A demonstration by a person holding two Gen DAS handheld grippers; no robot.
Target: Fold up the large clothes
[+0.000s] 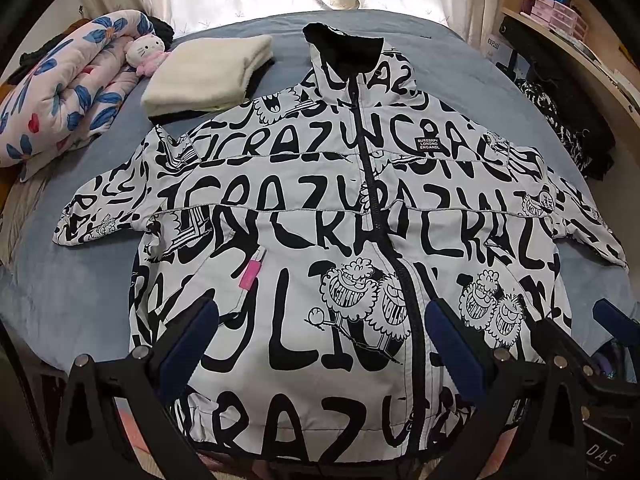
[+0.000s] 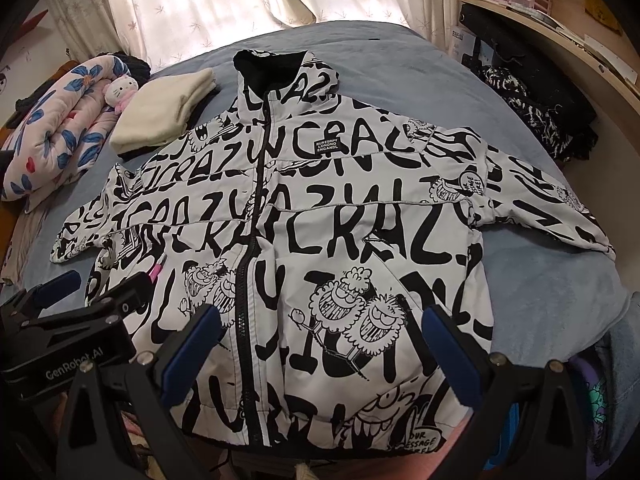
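The printed jacket (image 1: 320,208) lay zipped and spread flat mid-frame on the bed (image 1: 80,300), seemingly ready for folding. Left gripper (image 1: 320,340) and right gripper (image 2: 320,344) hovered wide open, empty, above its hem.

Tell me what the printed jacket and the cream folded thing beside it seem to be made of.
Jacket: looks like smooth woven synthetic, perhaps nylon or polyester, lightly padded; it has a slight sheen, stitched quilt lines and puffy panels. Cream piece: looks like soft fleece or sherpa, matte and nubby, with thick rounded folds. Neither can be confirmed by sight.
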